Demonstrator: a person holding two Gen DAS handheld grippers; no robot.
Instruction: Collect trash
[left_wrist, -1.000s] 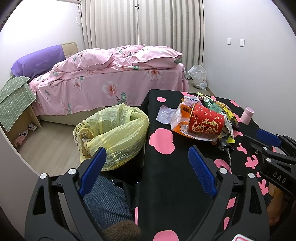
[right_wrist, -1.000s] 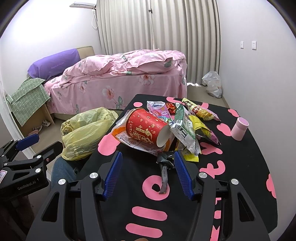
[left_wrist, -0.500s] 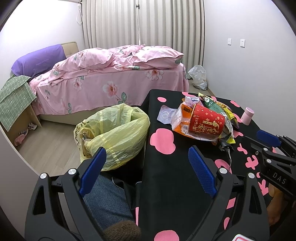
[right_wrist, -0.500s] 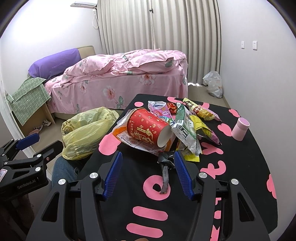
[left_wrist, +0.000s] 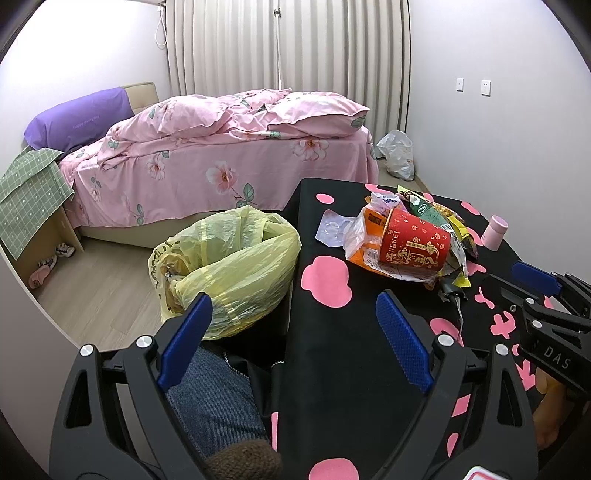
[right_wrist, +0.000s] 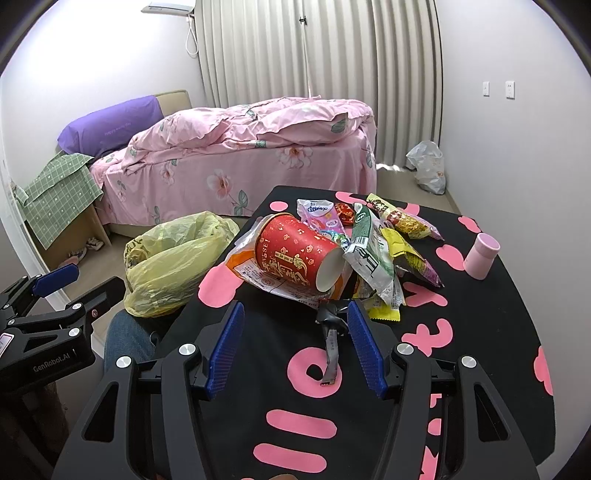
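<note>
A heap of trash lies on the black table (right_wrist: 461, 369): a red paper cup (right_wrist: 295, 254) (left_wrist: 413, 243) on its side, several snack wrappers (right_wrist: 373, 258), a tissue pack (right_wrist: 317, 212) and a dark crumpled strip (right_wrist: 330, 332). A yellow plastic bag (left_wrist: 229, 266) (right_wrist: 173, 262) stands open beside the table's left edge. My right gripper (right_wrist: 295, 328) is open just short of the cup, nothing between its fingers. My left gripper (left_wrist: 291, 321) is open and empty, straddling the table's edge near the bag.
A pink cup (right_wrist: 480, 258) stands upright on the table at the right. Behind are a pink bed (left_wrist: 221, 158), a white bag (left_wrist: 397, 153) on the floor by the curtain, and a green-clothed box (left_wrist: 29, 206). A person's knee in jeans (left_wrist: 218, 398) is below the left gripper.
My right gripper has crept forward toward the red cup. The left gripper has hardly moved.
</note>
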